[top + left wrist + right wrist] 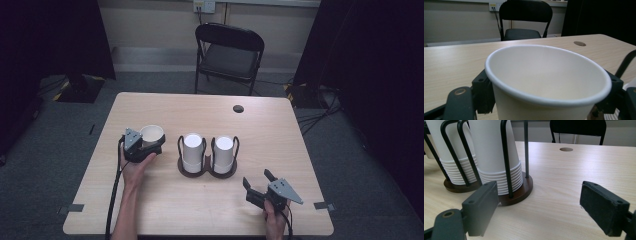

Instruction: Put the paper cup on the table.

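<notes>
On the left half of the table (165, 210), a white paper cup (151, 135) is seen between the jaws of the left gripper (150, 146), which is held in the person's left hand (134, 167). The cup stands mouth up, its long axis close to vertical, with the open rim facing the ceiling. From the left gripper view the cup (547, 82) is seen from just above the rim; the inside is bare and a faint seam runs down the far wall. One black jaw sits at each side of the cup wall, just under the rim. Whether the pads press on the paper or merely flank it cannot be told.

Just right of the cup, a dark double holder (207, 170) stands at the table's middle, with a stack of upturned white cups in each of its two wire cages. The stacks (496, 157) point bottom up, so their axes are upright too. The cup and the holder are near each other but apart.

Near the front right corner, the right gripper (260, 186) is held low over the table, its jaws spread wide with only bare wood between them. A folding chair (229, 55) stands beyond the far edge.
</notes>
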The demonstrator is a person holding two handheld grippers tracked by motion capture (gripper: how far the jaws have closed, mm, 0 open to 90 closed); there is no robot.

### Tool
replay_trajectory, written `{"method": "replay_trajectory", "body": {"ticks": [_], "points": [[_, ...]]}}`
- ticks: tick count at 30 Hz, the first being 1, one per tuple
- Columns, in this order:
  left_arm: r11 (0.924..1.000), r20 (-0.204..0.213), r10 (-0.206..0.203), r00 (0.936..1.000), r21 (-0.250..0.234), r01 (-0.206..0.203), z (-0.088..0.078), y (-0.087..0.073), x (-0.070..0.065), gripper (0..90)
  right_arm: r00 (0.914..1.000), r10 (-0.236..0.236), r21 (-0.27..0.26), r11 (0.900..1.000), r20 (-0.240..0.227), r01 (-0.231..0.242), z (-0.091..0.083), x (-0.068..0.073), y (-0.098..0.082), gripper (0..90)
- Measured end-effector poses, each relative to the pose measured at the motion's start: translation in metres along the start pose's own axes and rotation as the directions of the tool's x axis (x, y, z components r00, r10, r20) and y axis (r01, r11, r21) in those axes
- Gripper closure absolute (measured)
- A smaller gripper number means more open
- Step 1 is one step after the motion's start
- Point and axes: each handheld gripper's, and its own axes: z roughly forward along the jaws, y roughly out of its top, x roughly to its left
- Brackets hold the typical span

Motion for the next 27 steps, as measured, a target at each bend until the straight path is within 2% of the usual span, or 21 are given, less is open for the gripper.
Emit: {"method": "replay_trajectory", "body": {"ticks": [5,9,22,27], "points": [[0.9999,-0.004,-0.01,0.9999,0.001,0.01,0.005,-0.004,0.005,21.6,1.0,-0.004,0.002,1.0,-0.008,0.004,0.0,0.0,0.0,14.9],[0.9996,-0.021,-0.015,0.9997,0.022,0.015,0.009,-0.008,0.007,21.5,1.0,-0.005,0.004,1.0,-0.007,0.005,0.0,0.0,0.0,14.9],[0.9942,-0.006,0.055,0.9985,0.093,-0.054,0.013,-0.013,0.001,19.8,1.0,0.005,0.009,1.0,-0.007,-0.005,0.001,-0.001,0.0,14.7],[0.9933,0.005,0.051,0.9987,0.104,-0.051,0.011,-0.016,0.003,18.2,0.9999,0.009,0.002,1.0,-0.005,-0.009,0.0,-0.001,0.0,14.7]]}}
